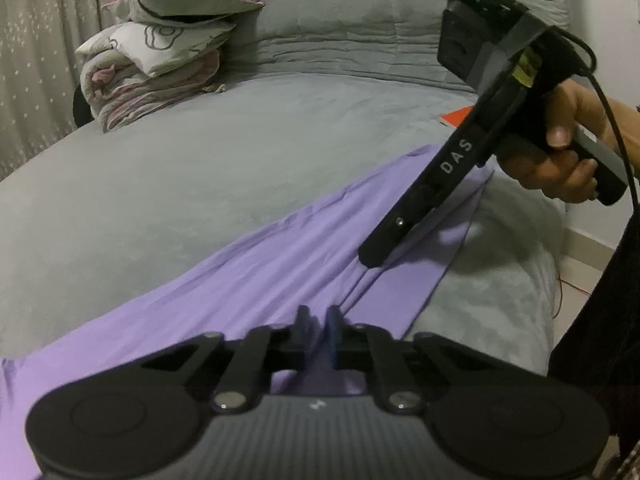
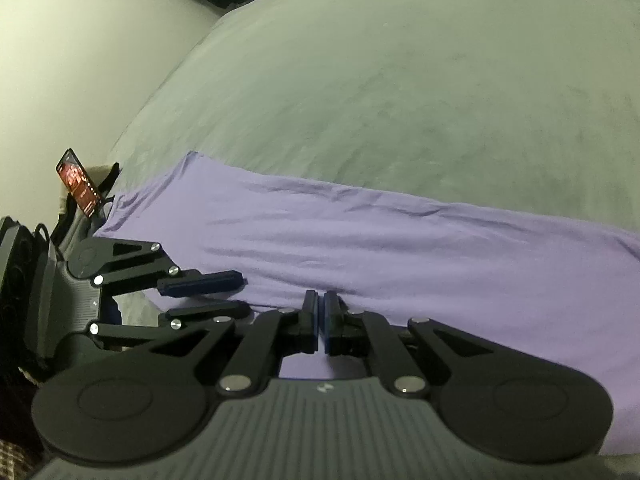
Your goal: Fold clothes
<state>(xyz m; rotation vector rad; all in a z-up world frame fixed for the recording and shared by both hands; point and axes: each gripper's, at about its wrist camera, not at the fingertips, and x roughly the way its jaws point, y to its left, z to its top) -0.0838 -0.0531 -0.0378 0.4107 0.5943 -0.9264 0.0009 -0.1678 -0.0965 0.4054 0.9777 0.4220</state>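
Note:
A purple garment lies flat in a long strip across the grey bed. My left gripper is at its near edge, shut with a pinch of the purple cloth between the pads. A person's hand holds my right gripper, whose tip comes down onto a raised crease of the same cloth, further right. In the right wrist view my right gripper has its pads almost touching at the garment's near edge. My left gripper is close beside it on the left.
Folded bedding and pillows are stacked at the bed's far left, by a curtain. A small red item lies on the bed behind the right gripper. A lit phone stands off the bed's edge. Floor shows at right.

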